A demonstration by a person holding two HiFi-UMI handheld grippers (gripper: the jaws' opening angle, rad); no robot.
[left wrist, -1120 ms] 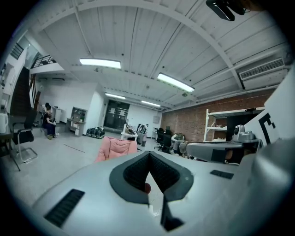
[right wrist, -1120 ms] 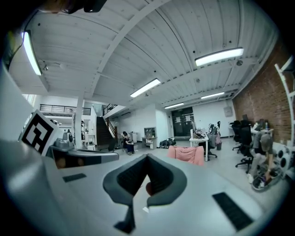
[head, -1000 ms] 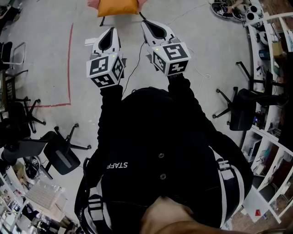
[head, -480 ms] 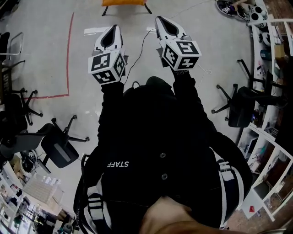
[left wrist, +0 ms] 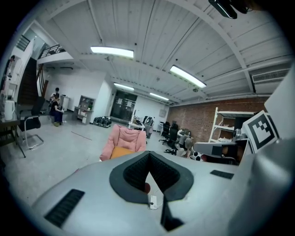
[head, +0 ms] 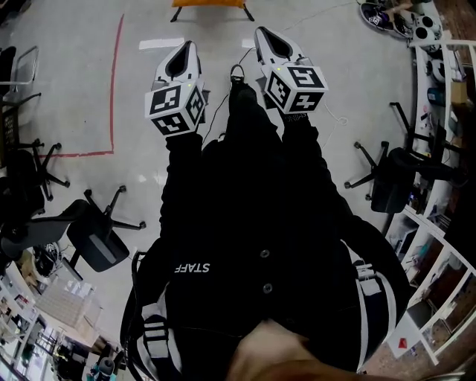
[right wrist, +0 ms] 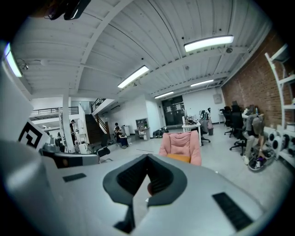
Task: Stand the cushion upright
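On my left gripper [head: 184, 49] and right gripper [head: 265, 36], fingers are clenched, empty. The orange cushion [right wrist: 179, 158] lies on the pink armchair [right wrist: 180, 144], well apart.

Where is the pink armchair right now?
The pink armchair stands straight ahead, just above the jaws in both gripper views; its orange cushion shows at the head view's top edge.

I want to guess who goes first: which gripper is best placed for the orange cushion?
Right, barely: the right gripper reaches slightly further ahead than the left gripper towards the cushion. Both are shut, empty, far off.
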